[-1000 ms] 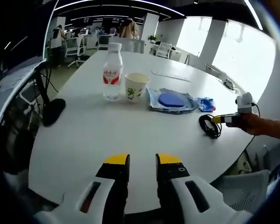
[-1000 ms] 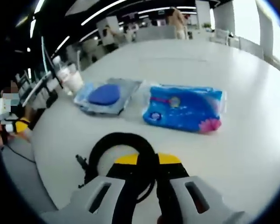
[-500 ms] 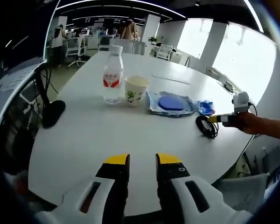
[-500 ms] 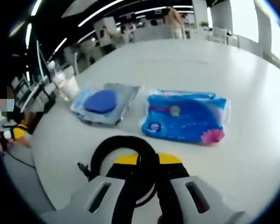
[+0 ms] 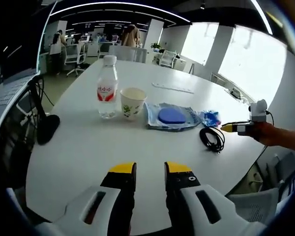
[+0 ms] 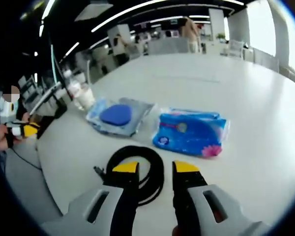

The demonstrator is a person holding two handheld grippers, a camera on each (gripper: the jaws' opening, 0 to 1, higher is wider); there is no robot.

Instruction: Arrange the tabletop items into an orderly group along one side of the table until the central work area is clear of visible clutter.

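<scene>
- A white oval counter [image 5: 88, 147] is carrying a row of items along its far side.
- From one end, the row is showing a clear plastic water bottle with a red label [image 5: 107, 88], a white paper cup with a green print [image 5: 131, 103], and a clear pouch holding a blue round pad [image 5: 171, 117].
- A blue plastic pack with a pink corner [image 6: 191, 132] is lying just beside the pouch, on the side away from the cup.
- A coiled black cable [image 6: 136, 169] is lying flat on the counter near the pack, closest to the counter's edge.
- The right hand-held gripper [image 6: 156, 167] is hovering over the coil with its yellow-tipped jaws parted and nothing between them.
- The left hand-held gripper [image 5: 150, 168] is hanging over bare counter with a narrow gap between its jaws, carrying nothing.
- The step in hand is looking like the placing of the cable at the end of the row.
- Next, the person is likely needing to check the row's line and nudge any stray item closer.
</scene>
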